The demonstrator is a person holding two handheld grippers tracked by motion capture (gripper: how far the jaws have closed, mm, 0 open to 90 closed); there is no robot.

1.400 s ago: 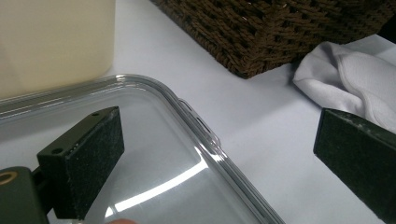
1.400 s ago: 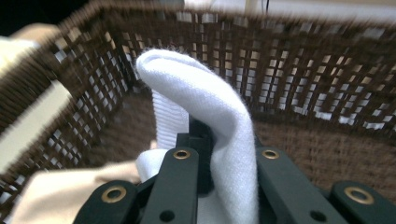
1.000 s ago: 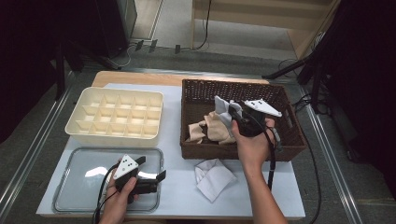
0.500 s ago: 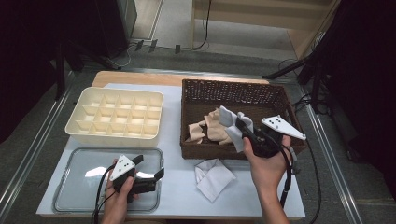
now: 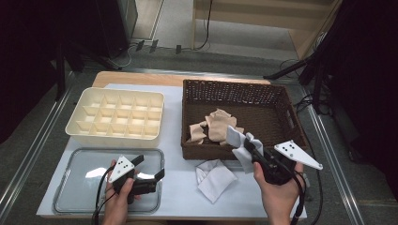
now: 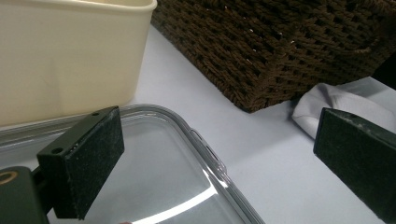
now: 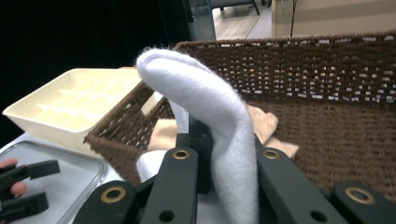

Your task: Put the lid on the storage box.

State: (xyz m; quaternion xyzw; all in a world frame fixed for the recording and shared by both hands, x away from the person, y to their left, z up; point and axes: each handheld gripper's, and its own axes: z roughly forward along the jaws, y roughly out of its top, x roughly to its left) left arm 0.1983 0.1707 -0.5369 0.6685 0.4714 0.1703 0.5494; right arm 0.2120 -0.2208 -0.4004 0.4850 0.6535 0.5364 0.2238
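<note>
While the white table (image 5: 178,197) carries everything, the lines run thus:
Basket (image 5: 281,101): brown wicker, beige cloths (image 5: 216,126) inside.
Divided tray (image 5: 117,117): cream, left of the basket.
Clear lid (image 5: 75,176): flat at the near left.
Right gripper (image 5: 248,146): jaws clenched on a white sock (image 7: 210,107) at the basket's near rim.
White sock: pinched between the pads, long axis upright, folded end arching above the fingertips.
Left gripper (image 5: 151,168): jaws spread, nothing between, over the clear lid.

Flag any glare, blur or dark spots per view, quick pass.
High view: glare streaks on the clear tray, surroundings beyond the table near black. Left gripper view: bright reflection arc on the tray's lid, the jaw pads close to the lens look soft. Right gripper view: the white sock sits sharp in the right gripper, upper left corner black, cream organizer slightly washed out.
</note>
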